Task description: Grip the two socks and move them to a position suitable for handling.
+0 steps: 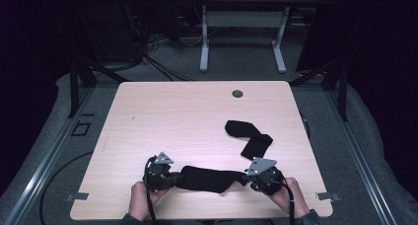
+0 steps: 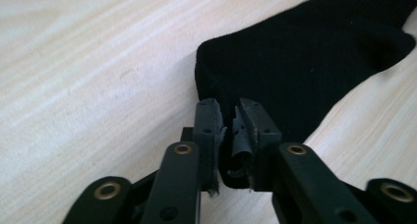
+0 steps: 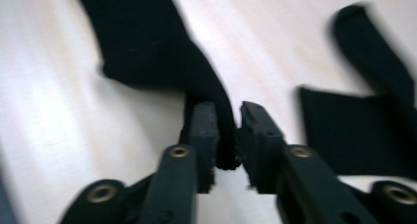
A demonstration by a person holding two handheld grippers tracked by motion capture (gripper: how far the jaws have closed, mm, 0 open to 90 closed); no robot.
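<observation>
A long black sock (image 1: 207, 179) lies stretched across the near part of the wooden table (image 1: 172, 111), between my two grippers. My left gripper (image 1: 178, 177) is at its left end; in the left gripper view the sock (image 2: 305, 62) has its hem between the jaws of that gripper (image 2: 230, 117), which stand slightly apart and loose on it. My right gripper (image 1: 246, 178) is at the sock's right end. There the sock (image 3: 147, 42) runs down between the jaws of that gripper (image 3: 227, 120), resting against one with a small gap to the other.
A second black sock (image 1: 249, 136), bent in an L, lies flat just beyond the right gripper and appears as the second sock (image 3: 354, 130) at the right of the right gripper view. A round cable hole (image 1: 237, 93) sits near the far edge. Another desk (image 1: 241, 18) stands behind.
</observation>
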